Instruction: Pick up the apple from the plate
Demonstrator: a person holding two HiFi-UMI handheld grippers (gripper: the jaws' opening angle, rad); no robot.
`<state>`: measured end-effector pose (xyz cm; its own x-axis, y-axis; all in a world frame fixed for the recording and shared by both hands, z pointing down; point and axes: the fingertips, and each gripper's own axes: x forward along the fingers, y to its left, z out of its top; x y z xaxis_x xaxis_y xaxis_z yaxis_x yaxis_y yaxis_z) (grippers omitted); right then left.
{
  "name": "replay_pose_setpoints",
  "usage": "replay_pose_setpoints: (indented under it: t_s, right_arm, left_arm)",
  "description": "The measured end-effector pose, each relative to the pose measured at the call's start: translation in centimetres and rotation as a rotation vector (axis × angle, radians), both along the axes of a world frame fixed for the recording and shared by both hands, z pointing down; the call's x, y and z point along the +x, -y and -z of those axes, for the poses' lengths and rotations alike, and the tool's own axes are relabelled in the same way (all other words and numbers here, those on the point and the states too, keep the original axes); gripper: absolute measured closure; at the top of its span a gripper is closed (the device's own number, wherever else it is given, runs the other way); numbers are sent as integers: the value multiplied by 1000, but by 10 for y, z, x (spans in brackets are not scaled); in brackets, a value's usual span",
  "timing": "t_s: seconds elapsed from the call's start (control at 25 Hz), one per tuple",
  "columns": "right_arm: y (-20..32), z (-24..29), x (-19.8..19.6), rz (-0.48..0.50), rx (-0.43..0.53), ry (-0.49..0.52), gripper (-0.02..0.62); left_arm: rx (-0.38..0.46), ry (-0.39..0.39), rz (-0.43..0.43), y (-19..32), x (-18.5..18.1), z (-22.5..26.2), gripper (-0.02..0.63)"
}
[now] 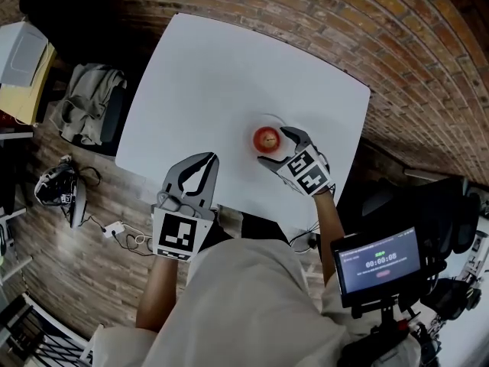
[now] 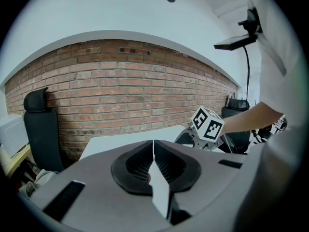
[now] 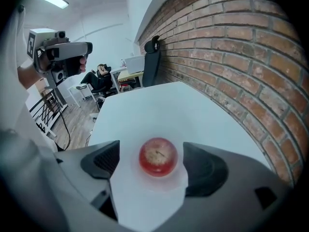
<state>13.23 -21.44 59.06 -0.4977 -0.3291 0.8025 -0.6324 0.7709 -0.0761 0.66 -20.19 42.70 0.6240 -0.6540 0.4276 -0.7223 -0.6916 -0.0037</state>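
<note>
My right gripper jaws wide either side of apple on plate, not touching, my left gripper jaws closed together

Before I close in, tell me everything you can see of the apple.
The apple is round, red and glossy, with a pale yellowish patch and a short stem on top. It looks whole and sits upright on a small white plate on the white table. The right gripper has its open jaws on either side of the apple, clear of it; only the plate touches it.
</note>
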Motion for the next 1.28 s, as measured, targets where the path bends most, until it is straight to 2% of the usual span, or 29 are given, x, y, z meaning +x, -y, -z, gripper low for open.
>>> replay_pose_setpoints:
  t_s: [0.4, 1.28]
  right_arm:
    - [-2, -24, 3, 11, -50, -44, 206]
    - [7, -38, -9, 62, -42, -67, 161]
  left_arm:
    - [-20, -1, -9, 1, 5, -12, 598]
    - [-43, 20, 3, -7, -6, -20, 598]
